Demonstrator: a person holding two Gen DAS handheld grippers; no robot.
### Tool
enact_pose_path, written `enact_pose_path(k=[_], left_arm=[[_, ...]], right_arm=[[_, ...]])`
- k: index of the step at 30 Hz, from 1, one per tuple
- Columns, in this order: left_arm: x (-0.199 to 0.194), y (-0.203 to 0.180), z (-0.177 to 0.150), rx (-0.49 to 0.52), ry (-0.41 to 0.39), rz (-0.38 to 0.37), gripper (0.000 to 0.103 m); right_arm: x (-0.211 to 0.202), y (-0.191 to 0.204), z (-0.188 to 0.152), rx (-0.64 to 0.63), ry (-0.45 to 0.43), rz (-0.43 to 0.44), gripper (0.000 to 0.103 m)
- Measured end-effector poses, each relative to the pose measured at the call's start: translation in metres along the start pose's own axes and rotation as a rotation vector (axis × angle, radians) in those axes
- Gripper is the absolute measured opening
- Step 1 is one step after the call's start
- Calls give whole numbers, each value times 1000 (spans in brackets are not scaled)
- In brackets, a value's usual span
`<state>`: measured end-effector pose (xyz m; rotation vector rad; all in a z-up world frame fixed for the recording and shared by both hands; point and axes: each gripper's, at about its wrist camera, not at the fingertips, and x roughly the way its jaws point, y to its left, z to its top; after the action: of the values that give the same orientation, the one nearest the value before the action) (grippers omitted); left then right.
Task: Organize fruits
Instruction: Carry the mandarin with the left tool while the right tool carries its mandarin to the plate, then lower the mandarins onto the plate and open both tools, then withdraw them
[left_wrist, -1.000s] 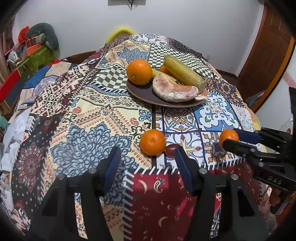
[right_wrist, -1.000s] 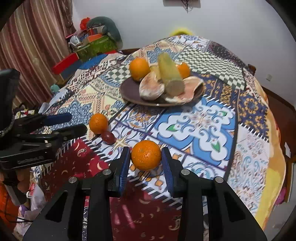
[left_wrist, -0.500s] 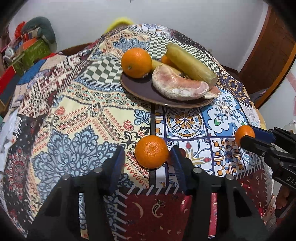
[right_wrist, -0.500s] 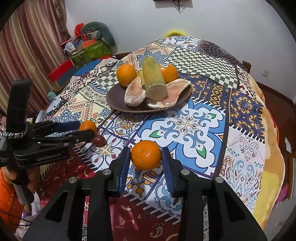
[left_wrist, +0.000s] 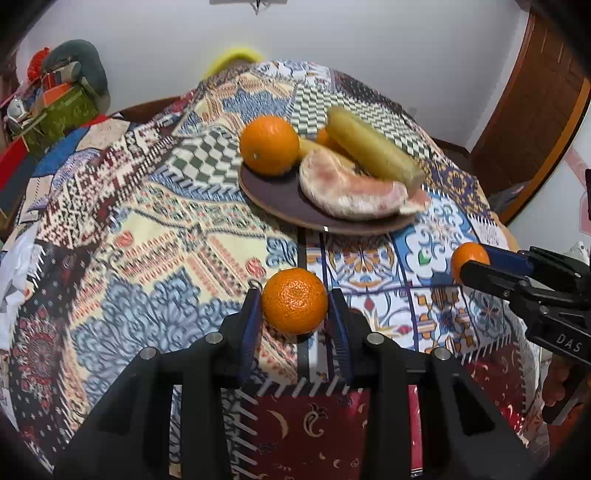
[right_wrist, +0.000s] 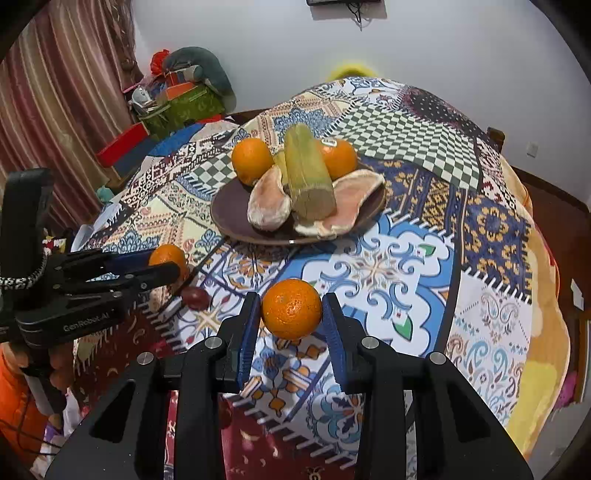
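Note:
My left gripper (left_wrist: 294, 314) is shut on a small orange mandarin (left_wrist: 294, 301) and holds it just above the patterned tablecloth. My right gripper (right_wrist: 291, 317) is shut on a second mandarin (right_wrist: 291, 308), also lifted. Each gripper shows from the side in the other's view, the left one (right_wrist: 168, 267) and the right one (left_wrist: 469, 264). A dark brown plate (left_wrist: 280, 199) lies beyond, also in the right wrist view (right_wrist: 229, 214). It holds an orange (left_wrist: 269, 144), pomelo segments (left_wrist: 351, 192) and a yellow-green stalk piece (left_wrist: 373, 151). A small dark red fruit (right_wrist: 195, 297) lies on the cloth.
The round table is covered by a patchwork cloth (left_wrist: 129, 221) that drops off at the edges. A second orange (right_wrist: 338, 158) sits at the back of the plate. Boxes and a stuffed toy (right_wrist: 181, 92) stand by the wall, curtains at left, a wooden door (left_wrist: 535, 110) at right.
My left gripper moved forward around the mandarin on the cloth and closed on it. My right gripper kept its mandarin and advanced toward the plate.

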<state>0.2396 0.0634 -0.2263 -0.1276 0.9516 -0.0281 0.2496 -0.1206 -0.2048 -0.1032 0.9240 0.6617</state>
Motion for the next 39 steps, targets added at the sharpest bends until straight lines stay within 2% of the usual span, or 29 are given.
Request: enact_pose_path(k=[10,18,31,39], left_arm=[[-10,8,35,-1,-77,23,37],[4,8,62,10,-104,29,37],[54,11,88,43,-56,39,37],[65,17,90,25,-18,-3,38]], right_arm=[[-1,1,29,-17,-62,14,31],[6,0,54,-33,-105,28,31],[27,-6,73,-45,-109,50,32],[35,0,78,-61,-101,59,32]])
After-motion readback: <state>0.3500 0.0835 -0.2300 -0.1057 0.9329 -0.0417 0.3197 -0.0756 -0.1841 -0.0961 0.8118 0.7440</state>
